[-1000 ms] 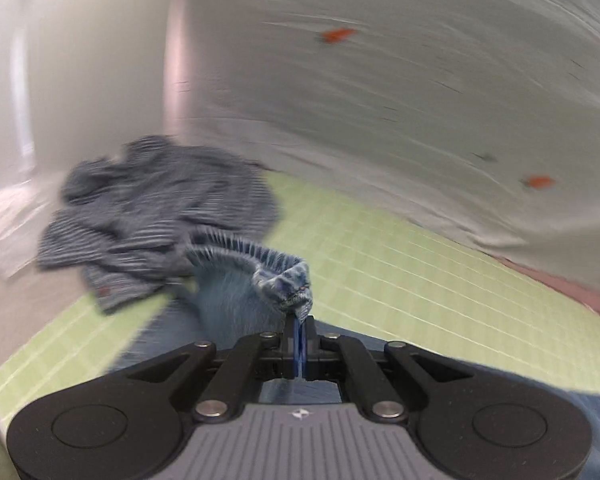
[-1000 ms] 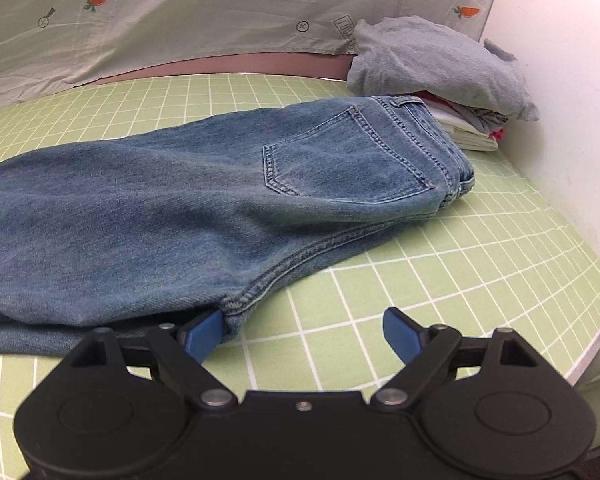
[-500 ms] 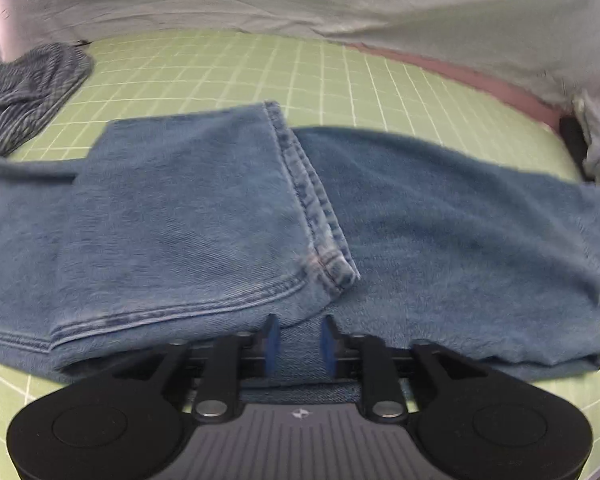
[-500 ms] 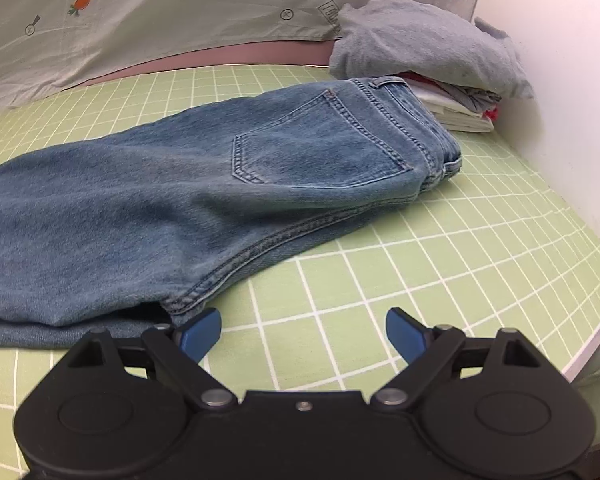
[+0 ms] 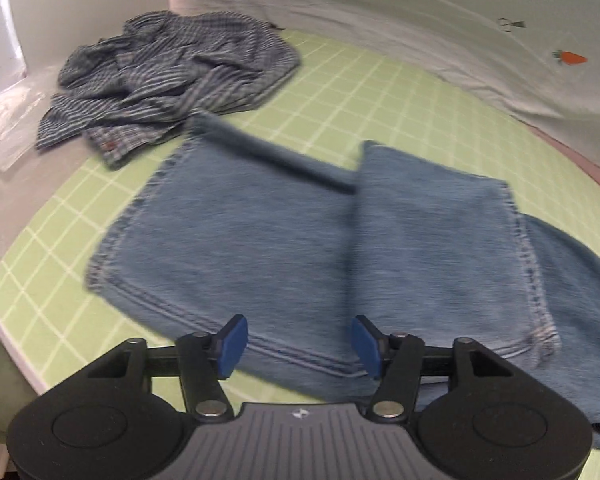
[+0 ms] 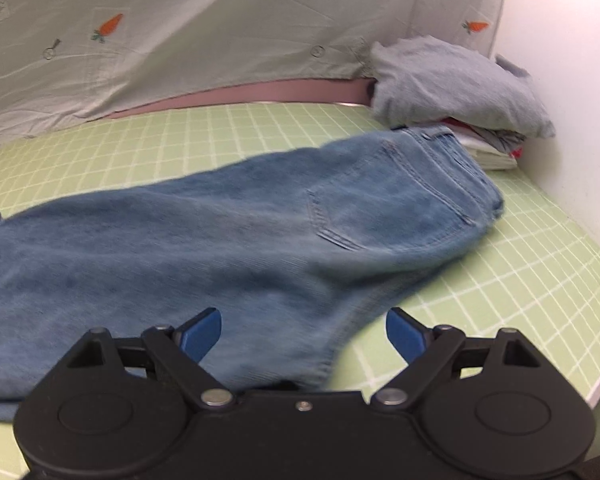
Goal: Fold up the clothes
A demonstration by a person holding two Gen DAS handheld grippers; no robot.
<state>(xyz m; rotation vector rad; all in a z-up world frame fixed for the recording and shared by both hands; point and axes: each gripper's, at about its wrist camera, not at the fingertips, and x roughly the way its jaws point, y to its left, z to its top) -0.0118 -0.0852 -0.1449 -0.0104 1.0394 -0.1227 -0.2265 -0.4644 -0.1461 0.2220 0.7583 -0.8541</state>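
Hem let go: our left gripper (image 5: 298, 340), jaws opening and empty, leaves the jeans (image 5: 340, 248) leg folded on the worktop (image 5: 380, 92). Right gripper (image 6: 302, 332) wide, empty, probably lining up the seat.

folded jeans (image 5: 300, 240), striped shirt (image 5: 172, 76), jaws opening

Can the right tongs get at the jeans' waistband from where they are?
Probably yes. The right tongs are open, holding nothing, and the waistband lies exposed on the mat. The stack of folded clothes sits just behind it, not on it.
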